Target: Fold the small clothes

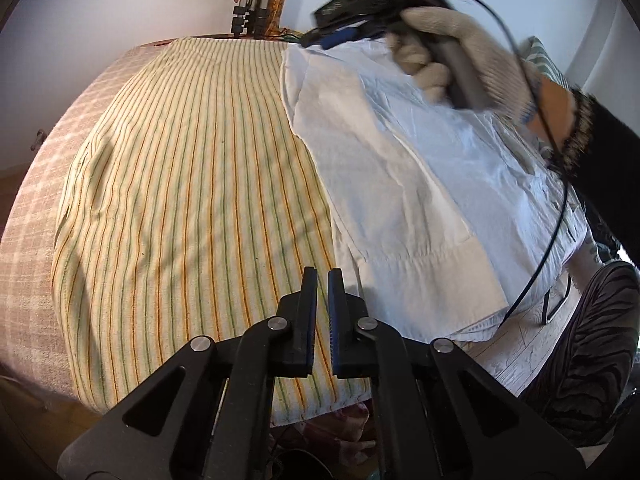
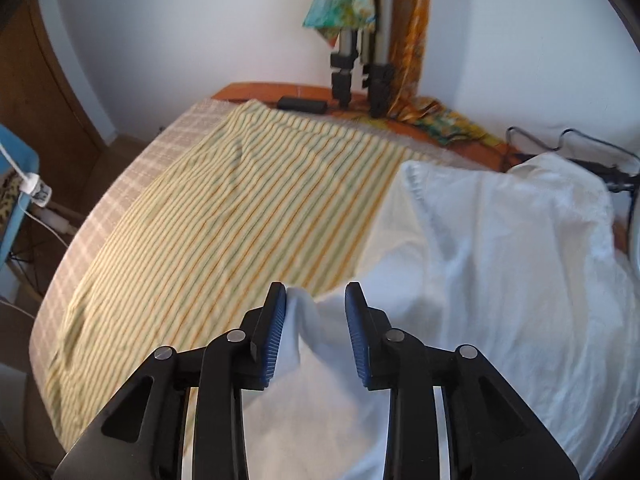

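Observation:
A white garment (image 1: 420, 184) lies partly folded on the right of a yellow striped cloth (image 1: 192, 200). My left gripper (image 1: 322, 280) is shut and empty, just left of the garment's near corner. In the left wrist view, a gloved hand (image 1: 460, 52) holds my right gripper (image 1: 320, 38) over the garment's far edge. In the right wrist view, my right gripper (image 2: 316, 292) is open, and a raised fold of the white garment (image 2: 480, 280) stands between its fingers, touching the left pad (image 2: 276, 320).
The striped cloth (image 2: 240, 208) covers a checked surface (image 2: 120, 200) that drops off at the left. Tripod legs (image 2: 360, 60) and a colourful cloth (image 2: 448, 124) stand at the far edge. Black cables (image 2: 580, 148) lie at the far right. A blue box (image 2: 16, 184) is at the left.

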`<state>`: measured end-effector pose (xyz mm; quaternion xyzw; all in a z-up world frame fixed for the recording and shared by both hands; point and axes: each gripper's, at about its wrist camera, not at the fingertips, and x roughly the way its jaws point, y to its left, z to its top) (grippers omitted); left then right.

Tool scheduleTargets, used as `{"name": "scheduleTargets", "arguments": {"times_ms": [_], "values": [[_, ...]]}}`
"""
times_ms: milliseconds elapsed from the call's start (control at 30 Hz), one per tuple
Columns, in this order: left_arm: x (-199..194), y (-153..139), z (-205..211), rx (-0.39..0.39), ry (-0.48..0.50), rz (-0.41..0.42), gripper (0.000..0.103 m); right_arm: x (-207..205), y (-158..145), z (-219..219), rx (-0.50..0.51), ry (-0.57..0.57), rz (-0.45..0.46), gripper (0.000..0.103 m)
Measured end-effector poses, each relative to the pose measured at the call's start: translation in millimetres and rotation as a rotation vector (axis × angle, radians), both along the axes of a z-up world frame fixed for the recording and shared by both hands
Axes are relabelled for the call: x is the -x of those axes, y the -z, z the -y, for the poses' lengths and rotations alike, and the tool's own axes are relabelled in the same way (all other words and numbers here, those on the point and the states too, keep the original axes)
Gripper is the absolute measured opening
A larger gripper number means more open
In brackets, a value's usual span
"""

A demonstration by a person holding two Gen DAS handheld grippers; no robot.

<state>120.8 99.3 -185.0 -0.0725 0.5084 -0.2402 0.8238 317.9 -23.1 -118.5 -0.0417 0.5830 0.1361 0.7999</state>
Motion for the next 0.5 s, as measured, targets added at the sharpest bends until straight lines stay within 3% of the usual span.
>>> {"name": "scheduleTargets", "arguments": {"times_ms": [67,100,133,200,267,433,500], "values": [[-2,0,-1,0.015,0.005,-0.014,0.005,22,-19,13,-0.013,-0.002,0.008,0.029],[-3,1,-1,0.028,0.012,-0.025,0.013,36,-27,19,-0.030,-0.008,0.010,0.029],[-4,2,-1,0.036,0.012,-0.035,0.030,51,-35,24,-0.063,-0.022,0.006,0.029],[-7,5,3,0.039,0.011,-0.046,0.049,85,-44,29,-0.093,-0.058,-0.009,0.029],[-8,9,7,0.042,0.019,-0.073,0.050,116,-41,28,-0.123,-0.086,-0.047,0.029],[-6,8,19,0.008,0.041,-0.069,0.050,179,-16,17,-0.083,-0.127,-0.127,0.029],[-5,7,23,-0.010,0.056,-0.063,0.042,197,-7,15,-0.041,-0.141,-0.157,0.029]]}}
